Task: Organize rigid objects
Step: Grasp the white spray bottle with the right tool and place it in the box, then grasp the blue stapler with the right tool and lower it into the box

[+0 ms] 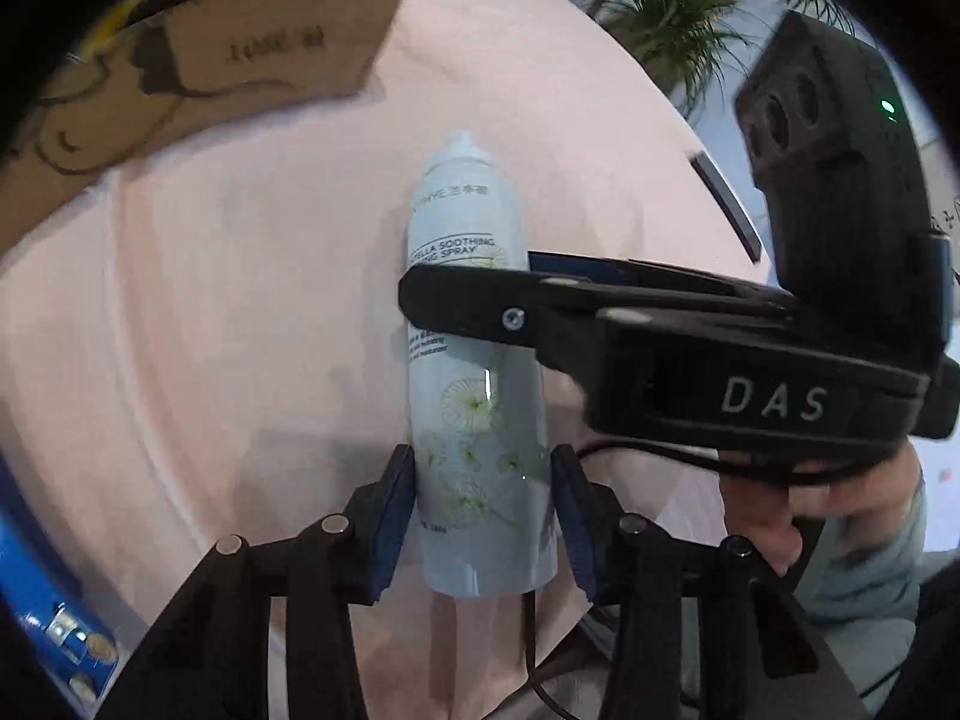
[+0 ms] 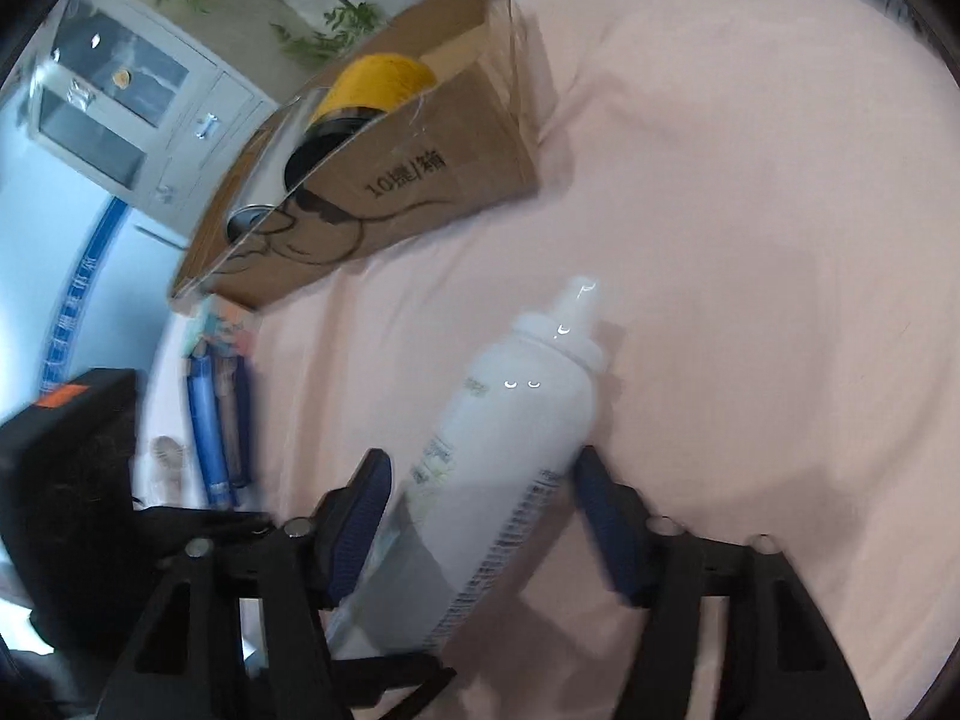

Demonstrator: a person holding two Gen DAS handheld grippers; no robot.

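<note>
Two tongs on one target. Dead centre of the left wrist view: spray bottle (image 1: 462,222), lying lengthwise on the pink cloth (image 2: 750,240) by the look of it, cap toward the top of frame. Left gripper (image 1: 480,468) clamped on the lower body, blue pads tight against both flanks. Right gripper (image 2: 483,465) reaching in from the right of that view, across the label. Jaws loose around the waist: right-hand pad touching in its own view, a gap on the other side, so not grasping.

Looks light and stiff, probably a thin metal can. Glossy, round skin, likely to roll or slip under a squeeze. Best taken across the straight body at mid-length; avoid the narrow neck and nozzle.

Plenty of bare cloth at the right and top right of the right wrist view. Crowded on the other side: open cardboard box (image 2: 420,180) at upper left, yellow roll (image 2: 378,84) inside, blue pens (image 2: 207,420) at lower left near the cloth's edge. Worth lifting clear of the box wall before going in.
</note>
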